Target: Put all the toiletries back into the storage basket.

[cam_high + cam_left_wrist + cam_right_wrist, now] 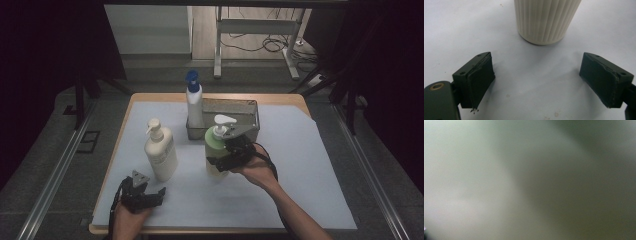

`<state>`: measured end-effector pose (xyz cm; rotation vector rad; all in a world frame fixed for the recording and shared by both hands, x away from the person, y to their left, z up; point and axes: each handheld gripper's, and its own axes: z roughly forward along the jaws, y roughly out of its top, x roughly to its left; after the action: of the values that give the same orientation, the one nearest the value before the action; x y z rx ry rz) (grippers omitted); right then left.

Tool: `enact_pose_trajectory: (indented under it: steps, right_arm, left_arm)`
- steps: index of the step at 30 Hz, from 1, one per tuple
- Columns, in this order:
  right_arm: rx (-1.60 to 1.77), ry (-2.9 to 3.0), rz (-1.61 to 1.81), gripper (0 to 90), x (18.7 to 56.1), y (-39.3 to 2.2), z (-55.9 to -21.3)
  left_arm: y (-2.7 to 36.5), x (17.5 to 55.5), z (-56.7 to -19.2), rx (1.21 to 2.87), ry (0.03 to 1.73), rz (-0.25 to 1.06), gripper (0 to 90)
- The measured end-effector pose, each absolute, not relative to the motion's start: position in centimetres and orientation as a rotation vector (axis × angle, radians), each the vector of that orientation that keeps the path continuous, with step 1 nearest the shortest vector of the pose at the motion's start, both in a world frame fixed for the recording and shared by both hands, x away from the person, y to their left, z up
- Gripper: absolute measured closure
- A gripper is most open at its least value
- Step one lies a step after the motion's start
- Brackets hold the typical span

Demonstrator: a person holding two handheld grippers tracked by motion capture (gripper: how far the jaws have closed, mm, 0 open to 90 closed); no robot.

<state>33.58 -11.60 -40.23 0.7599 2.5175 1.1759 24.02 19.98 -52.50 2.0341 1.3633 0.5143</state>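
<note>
The tabletop (310,165) is carrying a metal tray (235,107) at the back, likely the bottles' destination. In front of it the green bottle (214,150), white-pumped, is standing upright, the right gripper (231,152) clamping its body. The left gripper (145,196) is waiting, jaws apart, near the cream bottle (161,152).

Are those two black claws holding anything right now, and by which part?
The right gripper is clamped around the body of the green pump bottle. The left gripper is open and holds nothing; the cream bottle stands just beyond it.
</note>
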Motion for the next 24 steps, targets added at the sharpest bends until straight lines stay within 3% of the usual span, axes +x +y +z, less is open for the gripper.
enact_pose_trajectory:
  steps: [24]
  right_arm:
    - [0.842, 2.443, 1.168, 12.5, 36.8, -11.9, -36.5]
  left_arm:
    - [20.0, 24.0, -52.5, 2.033, 1.363, 0.515, 11.8]
